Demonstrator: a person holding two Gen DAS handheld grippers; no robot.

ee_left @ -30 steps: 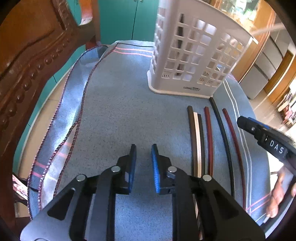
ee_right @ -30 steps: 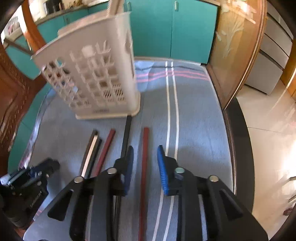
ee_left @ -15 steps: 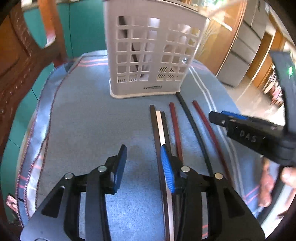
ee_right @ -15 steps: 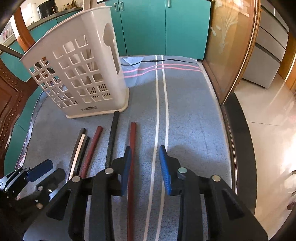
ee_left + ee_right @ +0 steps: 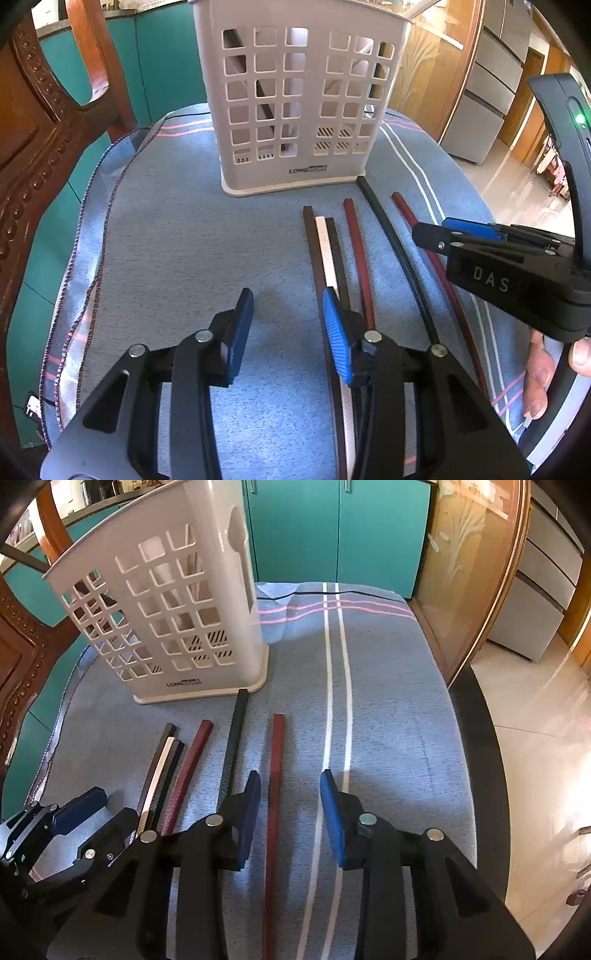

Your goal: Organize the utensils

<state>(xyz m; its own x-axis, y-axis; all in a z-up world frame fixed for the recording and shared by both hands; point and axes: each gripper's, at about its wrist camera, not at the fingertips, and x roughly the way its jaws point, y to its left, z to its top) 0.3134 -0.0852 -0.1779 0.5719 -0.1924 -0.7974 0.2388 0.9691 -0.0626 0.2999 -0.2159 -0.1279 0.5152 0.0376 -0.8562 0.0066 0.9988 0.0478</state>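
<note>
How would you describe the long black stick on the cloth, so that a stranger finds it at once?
Start at the white utensil basket standing on the blue cloth. Several sticks lie side by side in front of it. The black stick is the only one whose far end touches the basket's base, and it lies between two dark red sticks.

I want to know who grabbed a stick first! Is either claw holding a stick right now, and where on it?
Neither. The left gripper is opening over bare cloth. The right gripper is opening too, with the dark red stick between its pads, lying untouched.
</note>
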